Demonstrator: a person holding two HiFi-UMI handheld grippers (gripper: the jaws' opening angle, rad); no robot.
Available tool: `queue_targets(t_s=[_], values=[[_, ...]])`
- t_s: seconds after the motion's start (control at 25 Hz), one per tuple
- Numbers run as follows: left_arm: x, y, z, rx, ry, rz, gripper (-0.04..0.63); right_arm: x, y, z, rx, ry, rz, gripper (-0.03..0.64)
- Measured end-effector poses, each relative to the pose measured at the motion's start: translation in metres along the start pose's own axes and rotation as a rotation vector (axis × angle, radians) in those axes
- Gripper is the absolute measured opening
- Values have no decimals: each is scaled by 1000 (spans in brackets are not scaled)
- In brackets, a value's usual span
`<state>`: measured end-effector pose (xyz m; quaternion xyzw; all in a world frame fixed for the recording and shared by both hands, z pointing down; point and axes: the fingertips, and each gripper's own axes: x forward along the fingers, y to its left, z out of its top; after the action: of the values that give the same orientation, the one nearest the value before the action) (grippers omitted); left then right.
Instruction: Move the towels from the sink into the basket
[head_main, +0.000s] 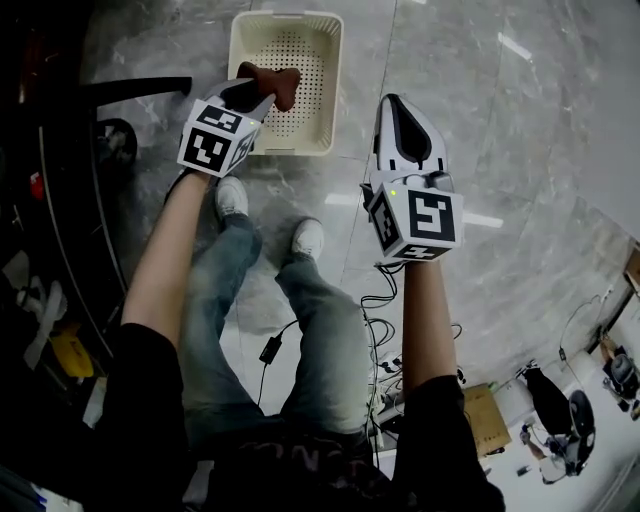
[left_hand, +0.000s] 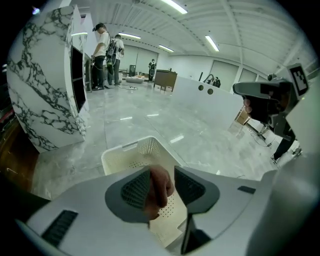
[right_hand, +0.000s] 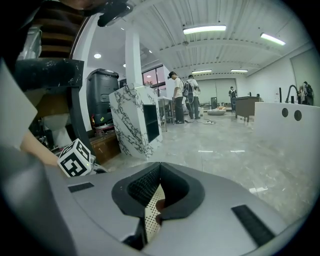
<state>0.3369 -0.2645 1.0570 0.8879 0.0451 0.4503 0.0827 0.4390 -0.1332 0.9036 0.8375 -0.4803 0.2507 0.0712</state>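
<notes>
A cream perforated basket (head_main: 331, 92) stands on the grey marble floor; in the left gripper view its rim (left_hand: 120, 151) lies just below the jaws. My left gripper (head_main: 260, 92) hangs over the basket's left half with a brown towel (head_main: 276, 82) between its jaws. In the left gripper view the towel (left_hand: 159, 187) rests against the left pad, and a thin gap separates it from the right pad; the left gripper (left_hand: 161, 171) is open. My right gripper (head_main: 392, 100) hovers to the right of the basket. It (right_hand: 159, 165) is shut and holds nothing.
The person's jeans (head_main: 330, 340) and white shoes (head_main: 231, 196) stand just before the basket. Cables (head_main: 385, 350) trail on the floor at the right. A marble-clad counter (left_hand: 42, 85) rises to the left, a dark bin (right_hand: 102, 95) stands beside it, and people (left_hand: 106, 55) stand far off.
</notes>
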Motion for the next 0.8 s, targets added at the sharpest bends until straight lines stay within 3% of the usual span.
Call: queue_targets(t_s=[0.16, 0.28, 0.64, 0.8], values=[[21, 3, -19, -12, 24, -14, 252, 6, -1, -17, -6, 12, -3, 15], [24, 3, -28, -12, 37, -22, 280, 7, -3, -22, 1, 13, -12, 15], [-13, -4, 10, -36, -28, -38, 281, -4, 5, 18, 27, -6, -8, 15], [-38, -14, 28, -39, -43, -29, 222, -17, 8, 41, 52, -8, 2, 15]])
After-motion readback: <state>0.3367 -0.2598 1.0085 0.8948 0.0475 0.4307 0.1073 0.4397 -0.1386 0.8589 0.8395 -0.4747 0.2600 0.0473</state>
